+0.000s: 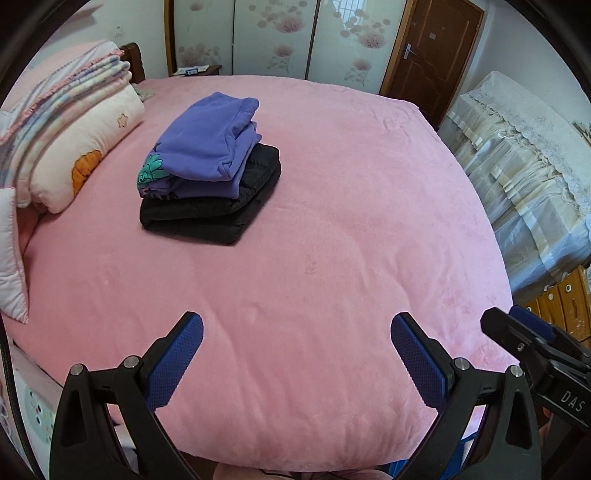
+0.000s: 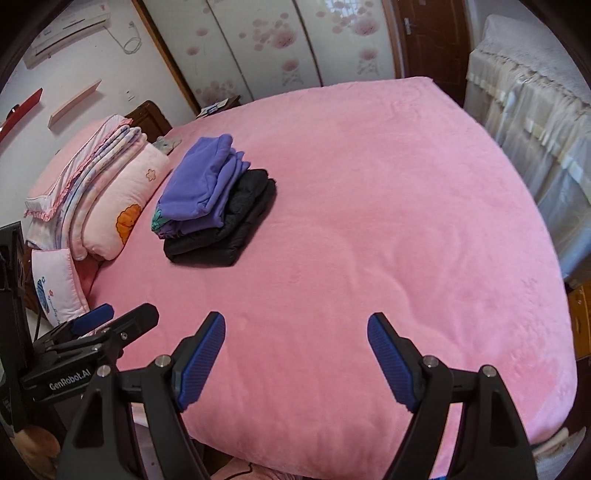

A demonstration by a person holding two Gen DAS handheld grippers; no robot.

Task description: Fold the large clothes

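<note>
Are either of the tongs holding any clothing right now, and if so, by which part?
Nothing is held. The left tongs and right tongs both stand open above the pink bedspread, apart from the folded purple garment on the folded black garment.

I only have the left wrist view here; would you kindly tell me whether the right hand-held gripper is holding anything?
Observer: No, the right hand-held gripper is open and empty above the pink fleece bedspread.
Operator: Is anything mounted up high on the left?
Observer: Yes, a white air conditioner, with a red shelf below it.
Operator: Any marking on the other gripper?
Observer: The left hand-held gripper reads GenRobot.AI on its side.
</note>
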